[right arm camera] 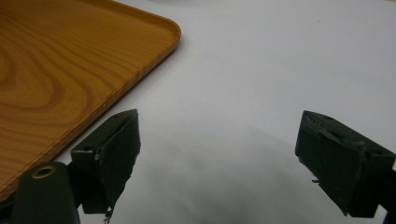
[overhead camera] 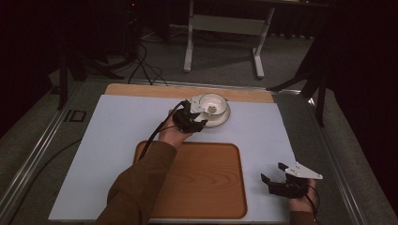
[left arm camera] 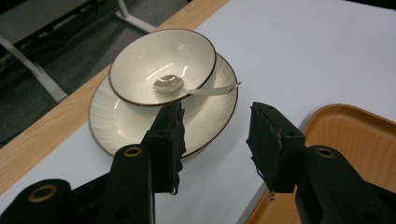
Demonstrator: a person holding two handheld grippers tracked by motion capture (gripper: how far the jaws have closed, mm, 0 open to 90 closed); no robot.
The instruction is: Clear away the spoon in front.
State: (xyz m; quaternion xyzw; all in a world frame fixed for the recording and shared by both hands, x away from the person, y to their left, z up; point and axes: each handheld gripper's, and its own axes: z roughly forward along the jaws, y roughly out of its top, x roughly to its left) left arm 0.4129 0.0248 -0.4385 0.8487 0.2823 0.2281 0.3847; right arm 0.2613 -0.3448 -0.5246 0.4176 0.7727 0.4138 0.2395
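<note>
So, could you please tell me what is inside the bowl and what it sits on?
Inside the bowl lies a white spoon. The bowl sits on a plate, whose centre it hides.

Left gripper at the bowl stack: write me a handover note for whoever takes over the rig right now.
Left gripper: open, jaws apart just short of the plate, holding nothing.
Right gripper: open, idle over the white mat right of the wooden tray.
Things: bowl sits on the plate at the mat's far edge, spoon inside it, handle over the rim.
Done: nothing on the tray.
Left: probably grasp the stack and move it to the tray.
</note>
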